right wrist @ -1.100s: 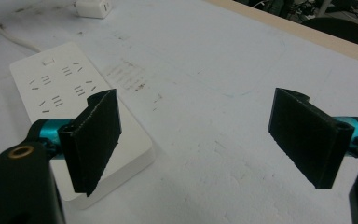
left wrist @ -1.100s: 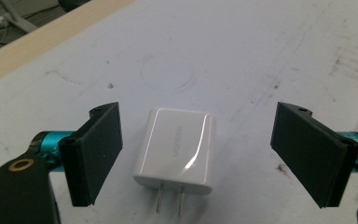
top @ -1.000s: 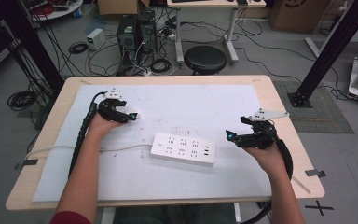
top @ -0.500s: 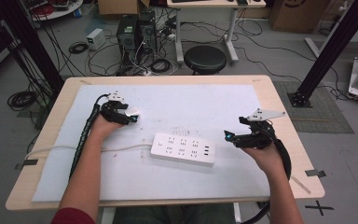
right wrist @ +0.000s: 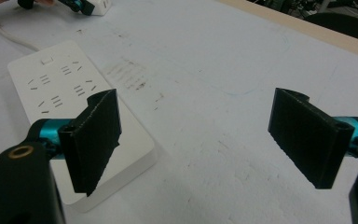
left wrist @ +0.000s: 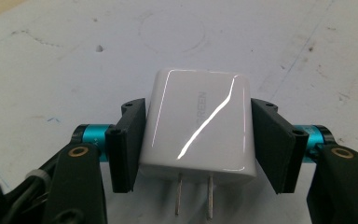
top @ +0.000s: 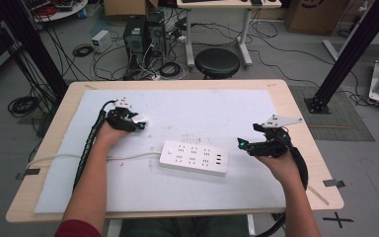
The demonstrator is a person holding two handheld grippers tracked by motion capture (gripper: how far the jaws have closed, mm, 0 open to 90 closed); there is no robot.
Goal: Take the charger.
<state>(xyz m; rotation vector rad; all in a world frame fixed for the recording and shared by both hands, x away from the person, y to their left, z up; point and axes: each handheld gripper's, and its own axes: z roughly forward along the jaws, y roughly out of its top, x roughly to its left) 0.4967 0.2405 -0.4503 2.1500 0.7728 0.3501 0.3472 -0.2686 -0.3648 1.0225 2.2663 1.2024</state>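
Observation:
A white power strip (top: 193,157) lies flat in the middle of the white mat, its cord running off to the left. My left gripper (top: 139,122) is at the left of the mat, shut on a white plug-in charger (left wrist: 198,127) whose two metal prongs point back toward the camera. The jaws press on the charger's two sides. My right gripper (top: 241,144) hovers just right of the power strip (right wrist: 77,102) with its jaws wide open and nothing between them. In the right gripper view the left gripper with the charger (right wrist: 95,5) shows far off at the top.
The white mat (top: 202,111) covers most of the wooden table (top: 301,118). The power strip's white cord (top: 54,158) trails off the left edge. A black stool (top: 217,63), computer towers and loose cables stand on the floor beyond the far edge.
My left gripper with the charger has shifted slightly. The right gripper has edged a little left toward the power strip.

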